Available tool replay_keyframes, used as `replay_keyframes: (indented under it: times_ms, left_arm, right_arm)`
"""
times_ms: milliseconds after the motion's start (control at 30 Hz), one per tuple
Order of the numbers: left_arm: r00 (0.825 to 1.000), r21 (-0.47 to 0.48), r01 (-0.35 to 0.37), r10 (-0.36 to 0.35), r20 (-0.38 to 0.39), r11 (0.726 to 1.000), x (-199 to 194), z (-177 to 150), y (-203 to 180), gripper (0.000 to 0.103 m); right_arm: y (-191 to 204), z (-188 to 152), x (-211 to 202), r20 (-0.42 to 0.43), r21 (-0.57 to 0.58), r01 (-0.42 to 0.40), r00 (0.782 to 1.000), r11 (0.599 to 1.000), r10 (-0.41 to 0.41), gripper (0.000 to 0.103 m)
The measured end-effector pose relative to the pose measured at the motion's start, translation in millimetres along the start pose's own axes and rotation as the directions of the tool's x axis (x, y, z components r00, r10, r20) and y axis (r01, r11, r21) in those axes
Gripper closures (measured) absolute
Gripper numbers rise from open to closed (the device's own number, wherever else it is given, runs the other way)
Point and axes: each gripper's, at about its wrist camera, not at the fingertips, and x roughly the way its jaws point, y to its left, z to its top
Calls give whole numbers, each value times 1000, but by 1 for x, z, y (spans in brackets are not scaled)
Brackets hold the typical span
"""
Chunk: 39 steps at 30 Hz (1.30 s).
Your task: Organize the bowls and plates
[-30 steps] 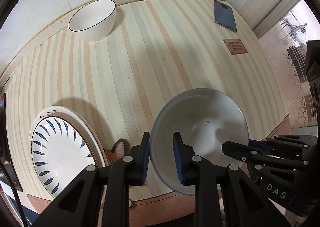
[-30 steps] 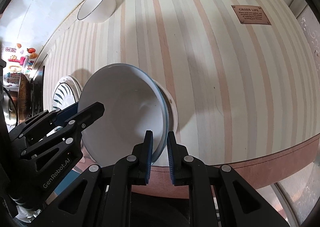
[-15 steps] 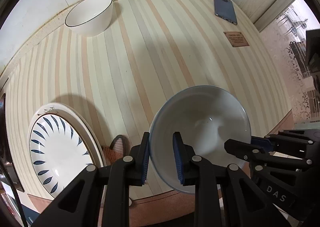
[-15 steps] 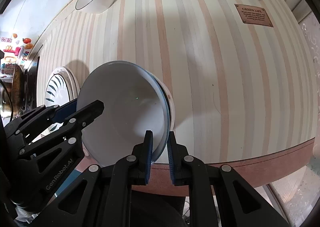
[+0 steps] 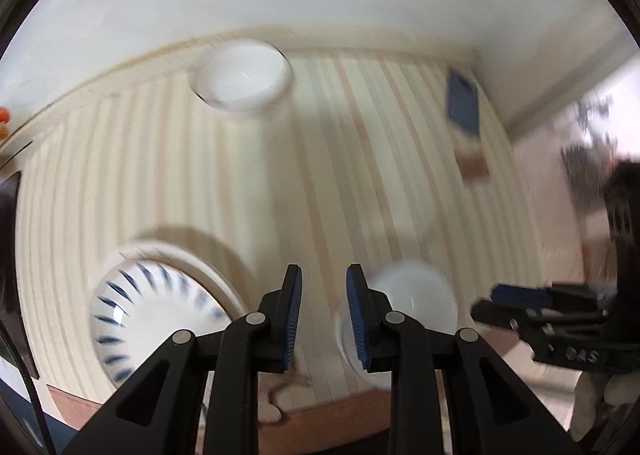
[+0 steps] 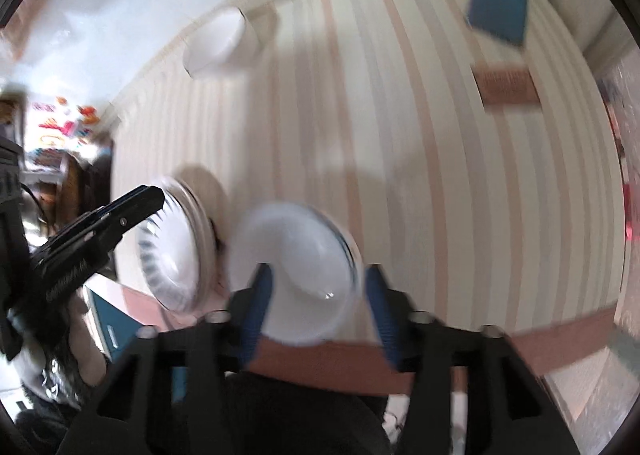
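Both views are smeared by motion blur, so fine detail is lost.

Nearest the left gripper [image 5: 322, 315], its two blue-padded fingers stand a little apart with nothing between them; bare striped tabletop shows through the gap. The pale bowl [image 5: 412, 307] sits on the table just to the right of the right-hand finger, its near edge partly hidden behind that finger, so whether the two touch cannot be told. To the left of the same gripper lies the plate [image 5: 160, 315] with dark blue dashes around its rim, close to the table's near edge.

In the right wrist view the right gripper [image 6: 318, 315] has its fingers spread wide, one on each side of the same bowl [image 6: 296, 271]. The bowl lies between the pads at the near edge of the table [image 6: 440, 175], with a visible gap on the right side; contact on the left is too blurred to judge. The plate [image 6: 172, 255] is just beside the bowl on its left, and the left gripper [image 6: 100, 227] reaches in over that side.

Farther back, near the wall, a second white bowl [image 5: 244, 79] stands alone. At the far right are a brown label [image 6: 506, 87] and, beyond it, a blue phone [image 6: 498, 11].
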Motion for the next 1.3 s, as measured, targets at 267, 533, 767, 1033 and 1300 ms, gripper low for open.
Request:
replay_keyframes:
  times_ms: [267,533,767,1033,1300]
  left_arm:
    - [997,-237,34,-15,81,971,20,104,97,69]
    - [1000,-299,-2,-1,-10,954,91,158,139,69]
    - [997,-258,-3,-16,-73,966,135,165,135,70]
    - [998,-242,21,-36,-55,970,138,166,133,85]
    - [1000,-176,-15,11,-21,984,114,157,112,86]
  right_arm:
    - [42,128,19,78,-39,-102,991,994,105,45]
    - [77,236,95,44,-58,-61,997,996,64,45]
    - [83,263,143,-28,-40,-51,998,998,50,50]
    - [93,263,151,-14,-68,16,1000,998,-17,89]
    - [103,251,130,11,-87,43,999,995,-42,90]
